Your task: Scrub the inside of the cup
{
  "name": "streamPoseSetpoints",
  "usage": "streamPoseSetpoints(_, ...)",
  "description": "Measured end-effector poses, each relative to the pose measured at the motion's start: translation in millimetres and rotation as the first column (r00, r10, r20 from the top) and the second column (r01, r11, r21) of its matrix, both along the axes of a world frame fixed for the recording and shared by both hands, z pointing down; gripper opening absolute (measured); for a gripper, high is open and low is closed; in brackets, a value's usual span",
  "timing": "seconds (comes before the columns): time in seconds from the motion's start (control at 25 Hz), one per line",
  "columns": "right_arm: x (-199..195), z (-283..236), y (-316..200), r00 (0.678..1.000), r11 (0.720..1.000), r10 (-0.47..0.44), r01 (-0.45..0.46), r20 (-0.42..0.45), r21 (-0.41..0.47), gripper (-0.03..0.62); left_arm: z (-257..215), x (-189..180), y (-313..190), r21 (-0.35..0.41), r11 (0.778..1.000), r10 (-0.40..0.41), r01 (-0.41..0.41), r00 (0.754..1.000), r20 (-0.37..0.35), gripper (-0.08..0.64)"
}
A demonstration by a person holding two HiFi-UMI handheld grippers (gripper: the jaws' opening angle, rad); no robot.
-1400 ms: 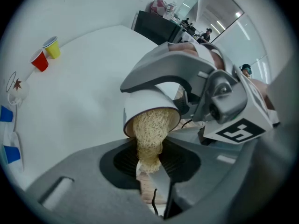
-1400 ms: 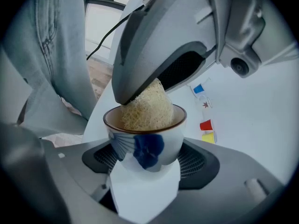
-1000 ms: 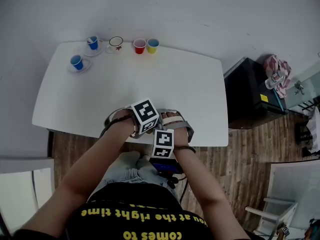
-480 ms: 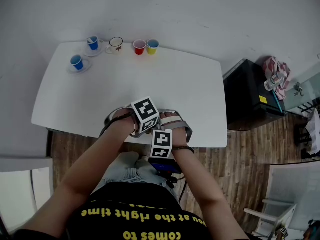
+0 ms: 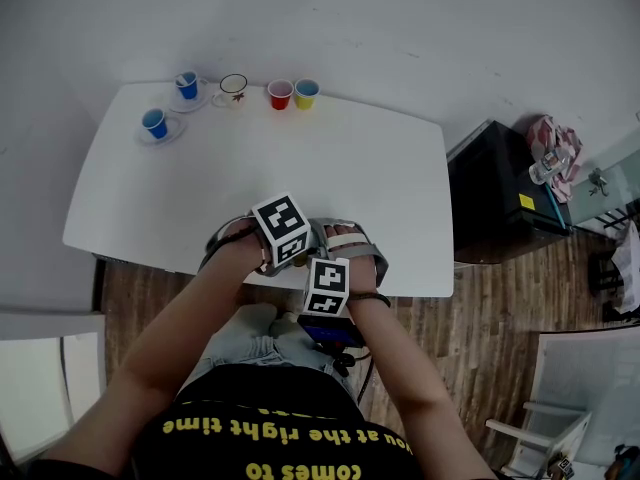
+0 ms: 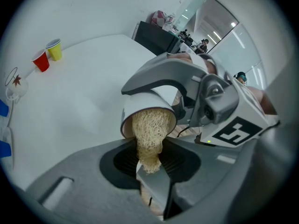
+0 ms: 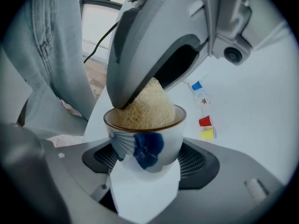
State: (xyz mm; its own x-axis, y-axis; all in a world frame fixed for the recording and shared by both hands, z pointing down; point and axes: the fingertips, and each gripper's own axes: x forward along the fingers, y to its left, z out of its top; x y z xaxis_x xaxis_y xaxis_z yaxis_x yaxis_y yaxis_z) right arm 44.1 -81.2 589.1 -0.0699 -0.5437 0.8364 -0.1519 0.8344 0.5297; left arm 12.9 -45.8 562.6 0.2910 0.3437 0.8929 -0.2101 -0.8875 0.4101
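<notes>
White surface [image 5: 300,158] is carrying small cups [image 5: 279,93] at its far left | right tongs [image 7: 145,171] are pinching a blue-patterned cup [image 7: 145,141] over the near edge | left tongs [image 6: 150,160] are pinching a loofah scrubber [image 6: 149,129], pressing it into that cup's mouth.
</notes>
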Motion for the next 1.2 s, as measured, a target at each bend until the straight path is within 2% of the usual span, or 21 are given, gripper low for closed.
streamPoseSetpoints(0.44,13,-3,-1,0.988,0.995,0.097,-0.096,0.122,-0.011,0.391,-20,-4,5,-0.022,0.999,-0.034,0.032,0.995,-0.094,0.112)
streamPoseSetpoints(0.8,22,-3,-6,0.97,0.987,0.162,-0.159,0.179,-0.031,0.391,-32,-18,-3,0.029,0.998,-0.043,0.047,0.994,-0.1,0.112)
streamPoseSetpoints(1.0,26,-11,-9,0.944,0.977,0.213,-0.211,0.253,-0.037,0.391,-32,-28,-12,0.044,0.996,-0.077,0.082,0.991,-0.106,0.112)
streamPoseSetpoints(1.2,24,-21,-12,0.884,0.962,0.269,-0.264,0.383,-0.067,0.391,-25,-34,-22,0.067,0.989,-0.121,0.131,0.984,-0.132,0.112)
